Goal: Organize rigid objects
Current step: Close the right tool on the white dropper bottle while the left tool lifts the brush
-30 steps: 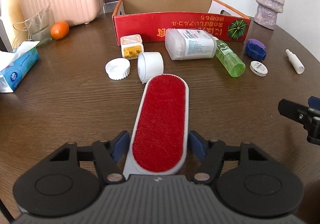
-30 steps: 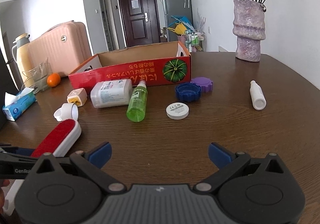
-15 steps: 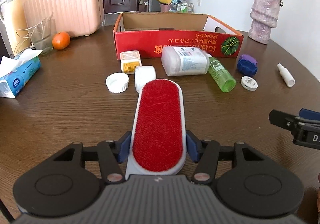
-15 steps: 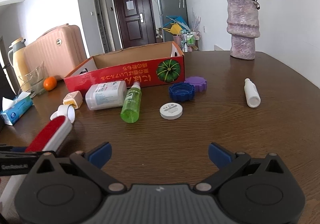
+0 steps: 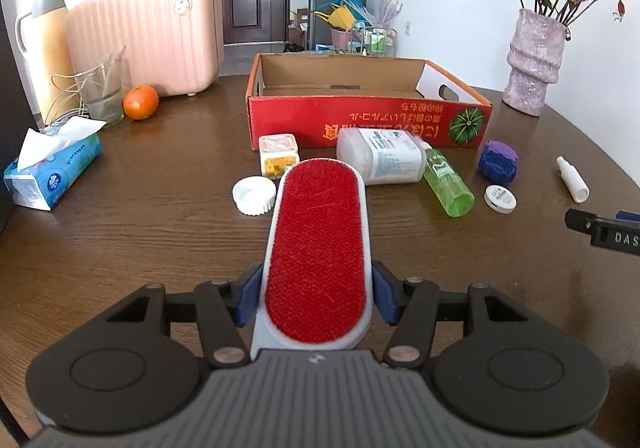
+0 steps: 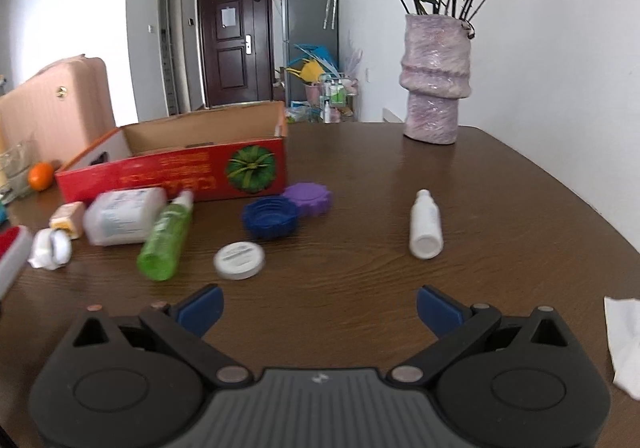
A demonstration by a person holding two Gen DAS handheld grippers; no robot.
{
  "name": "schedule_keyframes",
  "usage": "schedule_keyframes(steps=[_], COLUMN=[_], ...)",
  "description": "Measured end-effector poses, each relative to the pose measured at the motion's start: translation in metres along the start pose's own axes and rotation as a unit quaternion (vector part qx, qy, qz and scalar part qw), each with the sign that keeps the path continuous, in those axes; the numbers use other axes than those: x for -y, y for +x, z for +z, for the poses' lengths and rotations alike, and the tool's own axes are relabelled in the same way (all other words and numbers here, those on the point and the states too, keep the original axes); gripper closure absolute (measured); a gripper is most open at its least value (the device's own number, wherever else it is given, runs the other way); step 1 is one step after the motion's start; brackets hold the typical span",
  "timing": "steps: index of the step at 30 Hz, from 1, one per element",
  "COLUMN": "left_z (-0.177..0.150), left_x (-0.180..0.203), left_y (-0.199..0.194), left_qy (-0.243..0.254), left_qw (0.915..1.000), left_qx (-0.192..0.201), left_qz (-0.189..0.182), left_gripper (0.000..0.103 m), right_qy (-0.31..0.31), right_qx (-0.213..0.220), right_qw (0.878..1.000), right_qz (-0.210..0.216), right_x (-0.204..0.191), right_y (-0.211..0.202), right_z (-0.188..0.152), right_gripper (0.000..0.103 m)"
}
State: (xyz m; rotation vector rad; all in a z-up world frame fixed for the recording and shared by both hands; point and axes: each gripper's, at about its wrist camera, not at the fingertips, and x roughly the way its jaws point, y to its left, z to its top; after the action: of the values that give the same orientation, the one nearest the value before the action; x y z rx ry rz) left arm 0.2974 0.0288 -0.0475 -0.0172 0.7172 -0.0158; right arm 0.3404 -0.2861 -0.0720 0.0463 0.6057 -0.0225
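Left gripper point(image 5: 316, 298): we have it clenched on the lint brush point(image 5: 318, 248); its blue pads press both white edges, having closed in over the last second.
Lint brush: we hold it red face up, its far end pointing to 12 o'clock in the left wrist view, toward the red cardboard box point(image 5: 368, 123).
Right gripper point(image 6: 319, 308): we keep it released, its jaws spread wide over bare table point(image 6: 500, 207) with nothing between them.
Red cardboard box: open-topped, at 12 o'clock beyond the clutter, nothing visible inside.
White bottle point(image 5: 382, 161): lying on its side just in front of the box, touching the green bottle point(image 5: 446, 187) at about 1 o'clock from the brush tip.
White cap point(image 5: 254, 195): at 10 o'clock from the brush tip, near the small yellow-and-white box point(image 5: 279, 153).
Blue cap point(image 6: 270, 217): just beside the purple cap point(image 6: 308, 197), at 11 o'clock from our right gripper.
Round white disc point(image 6: 239, 260): near the green bottle's base.
Small white bottle point(image 6: 426, 224): lying apart at 1 o'clock from our right gripper.
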Motion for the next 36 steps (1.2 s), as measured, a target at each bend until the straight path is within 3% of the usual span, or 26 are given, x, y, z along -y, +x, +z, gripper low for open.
schedule_keyframes(steps=[7, 20, 26, 32, 36], left_z=[0.005, 0.021, 0.026, 0.027, 0.027], left_x=[-0.006, -0.019, -0.022, -0.021, -0.020], left_y=[-0.003, -0.001, 0.001, 0.005, 0.007], left_qy=[-0.012, -0.037, -0.042, -0.045, -0.045], left_qw=[0.9998, 0.9985, 0.9978, 0.9976, 0.9976], left_qx=[0.007, 0.014, 0.014, 0.010, 0.006], left_qz=[0.013, 0.038, 0.049, 0.052, 0.053], left_gripper=[0.046, 0.046, 0.046, 0.046, 0.046], right_qy=[0.010, 0.025, 0.042, 0.057, 0.058], right_qx=[0.014, 0.003, -0.013, -0.031, -0.030], right_qw=[0.999, 0.998, 0.996, 0.995, 0.995], right_qz=[-0.039, -0.063, -0.076, -0.075, -0.075], right_x=[0.029, 0.061, 0.071, 0.079, 0.080], right_y=[0.025, 0.074, 0.096, 0.110, 0.112], right_z=[0.018, 0.042, 0.045, 0.046, 0.045], right_gripper=[0.000, 0.005, 0.014, 0.034, 0.037])
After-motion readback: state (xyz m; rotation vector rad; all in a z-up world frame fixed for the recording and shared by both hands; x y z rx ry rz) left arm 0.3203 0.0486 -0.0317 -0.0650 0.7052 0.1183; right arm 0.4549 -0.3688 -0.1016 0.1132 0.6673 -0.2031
